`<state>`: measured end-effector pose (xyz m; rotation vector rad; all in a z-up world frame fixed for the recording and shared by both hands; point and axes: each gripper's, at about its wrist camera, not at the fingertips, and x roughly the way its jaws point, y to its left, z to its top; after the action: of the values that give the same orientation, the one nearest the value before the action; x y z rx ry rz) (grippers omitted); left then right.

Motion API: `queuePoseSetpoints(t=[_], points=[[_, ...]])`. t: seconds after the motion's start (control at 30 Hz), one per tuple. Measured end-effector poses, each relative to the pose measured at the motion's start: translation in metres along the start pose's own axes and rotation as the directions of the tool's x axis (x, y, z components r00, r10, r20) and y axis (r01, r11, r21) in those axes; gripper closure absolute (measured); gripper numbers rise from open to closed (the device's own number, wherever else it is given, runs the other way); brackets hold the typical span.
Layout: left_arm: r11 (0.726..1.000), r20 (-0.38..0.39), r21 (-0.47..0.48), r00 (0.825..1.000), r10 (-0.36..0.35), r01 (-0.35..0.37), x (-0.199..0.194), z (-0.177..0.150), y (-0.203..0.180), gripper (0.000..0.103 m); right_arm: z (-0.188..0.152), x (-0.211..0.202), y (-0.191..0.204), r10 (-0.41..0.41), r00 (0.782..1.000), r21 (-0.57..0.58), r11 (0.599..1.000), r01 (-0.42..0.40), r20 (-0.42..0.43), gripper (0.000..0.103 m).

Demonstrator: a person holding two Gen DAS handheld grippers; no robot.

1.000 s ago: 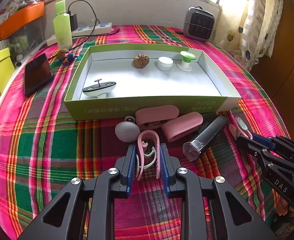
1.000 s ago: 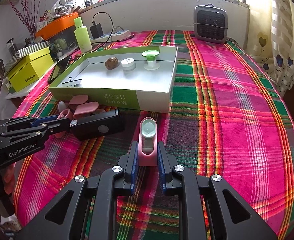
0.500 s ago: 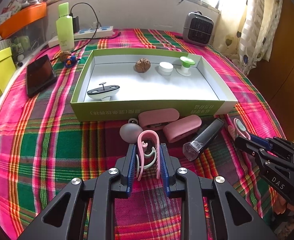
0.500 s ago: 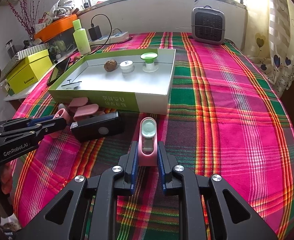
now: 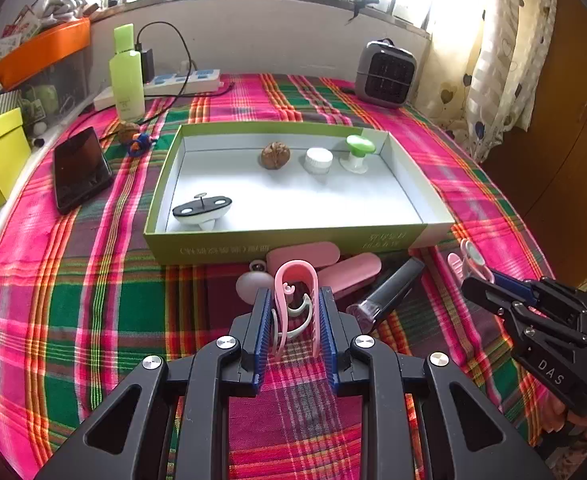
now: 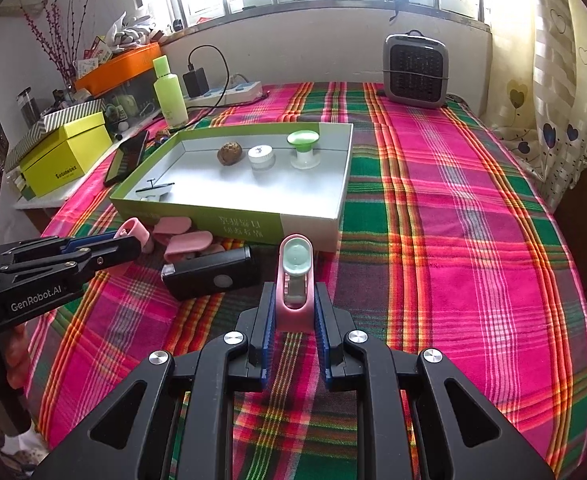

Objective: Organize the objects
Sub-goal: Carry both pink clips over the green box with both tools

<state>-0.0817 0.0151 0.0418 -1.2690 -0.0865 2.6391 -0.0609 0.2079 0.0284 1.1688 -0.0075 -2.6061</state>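
Gripping a pink clip (image 5: 295, 304), the left gripper (image 5: 295, 312) has risen since a second ago, its fingers (image 5: 262, 326) clamped on it above the plaid surface (image 5: 73, 300). The right gripper (image 6: 294, 312) stays clamped on a pink magnifier (image 6: 295, 280), "GenRobot.AI" and "DAS" legible on the housings. Beyond, the green tray (image 5: 277, 242) holds a walnut (image 5: 275, 155).

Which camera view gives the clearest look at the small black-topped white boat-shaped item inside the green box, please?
The left wrist view: the boat-shaped item sits near the green box's front-left corner, showing its black top, thin pin and white hull. In the right wrist view the boat-shaped item is seen edge-on, and the box wall partly hides its hull.
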Motion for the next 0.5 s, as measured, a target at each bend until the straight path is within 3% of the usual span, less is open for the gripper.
queuePoseSetpoints(t=[0.5], points=[[1.0, 0.025, -0.005, 1.0, -0.012, 0.012, 0.001, 0.024, 0.004, 0.082, 0.024, 0.003, 0.009, 0.011, 1.0, -0.018, 1.0, -0.01, 0.029, 0.084]])
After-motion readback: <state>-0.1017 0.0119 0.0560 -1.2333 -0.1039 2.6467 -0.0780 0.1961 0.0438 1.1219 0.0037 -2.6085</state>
